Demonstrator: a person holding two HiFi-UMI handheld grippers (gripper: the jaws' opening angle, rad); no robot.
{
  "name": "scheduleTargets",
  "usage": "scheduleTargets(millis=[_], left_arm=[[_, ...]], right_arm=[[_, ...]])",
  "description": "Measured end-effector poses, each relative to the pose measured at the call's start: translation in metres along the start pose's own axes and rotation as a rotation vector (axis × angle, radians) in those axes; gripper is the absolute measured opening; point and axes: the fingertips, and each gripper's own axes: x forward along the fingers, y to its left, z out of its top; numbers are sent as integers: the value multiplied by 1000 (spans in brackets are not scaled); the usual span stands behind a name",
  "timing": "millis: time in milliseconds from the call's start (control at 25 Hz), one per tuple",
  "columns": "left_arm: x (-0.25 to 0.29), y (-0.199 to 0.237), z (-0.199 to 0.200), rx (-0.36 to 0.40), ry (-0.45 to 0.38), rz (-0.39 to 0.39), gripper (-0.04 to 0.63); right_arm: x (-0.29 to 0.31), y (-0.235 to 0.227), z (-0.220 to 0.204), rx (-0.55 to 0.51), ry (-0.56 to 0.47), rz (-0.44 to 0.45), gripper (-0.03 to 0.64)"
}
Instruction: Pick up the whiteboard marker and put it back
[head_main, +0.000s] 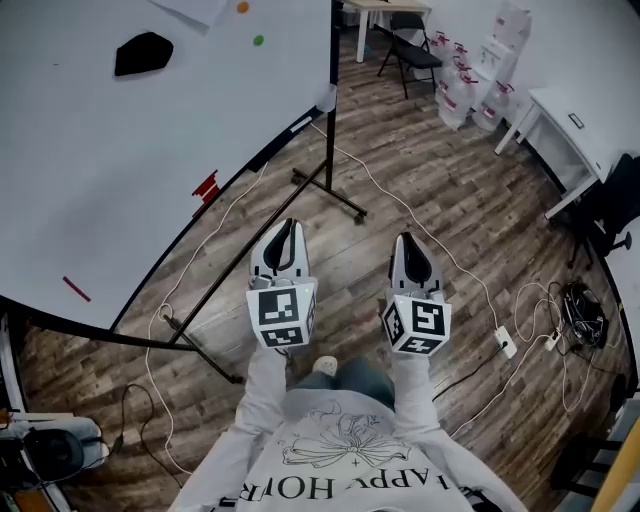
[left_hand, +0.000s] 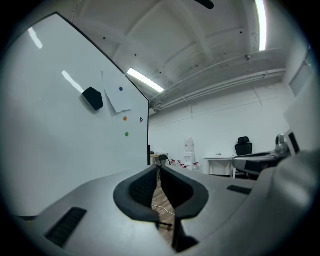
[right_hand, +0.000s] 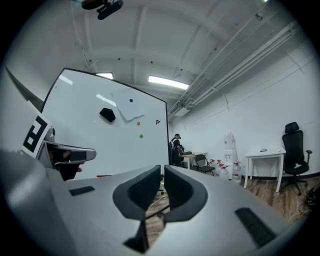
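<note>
A large whiteboard (head_main: 120, 150) on a black wheeled stand fills the left of the head view. A thin red marker-like stick (head_main: 76, 289) lies near its lower edge, and a second red item (head_main: 205, 186) sits farther along that edge. A black eraser (head_main: 143, 52) clings to the board's face. My left gripper (head_main: 287, 232) and right gripper (head_main: 411, 245) are held level side by side over the floor, right of the board and apart from it. Both are shut with nothing in them, as the left gripper (left_hand: 158, 172) and right gripper (right_hand: 163, 172) show in their own views.
The stand's black legs (head_main: 330, 195) and white cables (head_main: 430, 240) cross the wooden floor ahead. A power strip (head_main: 506, 342) and a cable heap lie at the right. A folding chair (head_main: 410, 55), water bottles (head_main: 455, 90) and a white desk (head_main: 575, 125) stand beyond.
</note>
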Motion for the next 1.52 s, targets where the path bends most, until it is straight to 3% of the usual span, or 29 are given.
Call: scheduleTargets(millis=[600, 720, 1040, 1520], left_arm=[[162, 11, -8, -16, 46, 94, 9], [202, 0, -2, -23, 51, 116, 80], [292, -8, 5, -13, 71, 192, 88], [373, 10, -24, 3, 182, 182, 106]], right_arm=[[171, -67, -12, 24, 41, 101, 9], [208, -93, -3, 12, 37, 143, 9], [299, -138, 8, -8, 34, 252, 9], [381, -164, -18, 22, 93, 298, 8]])
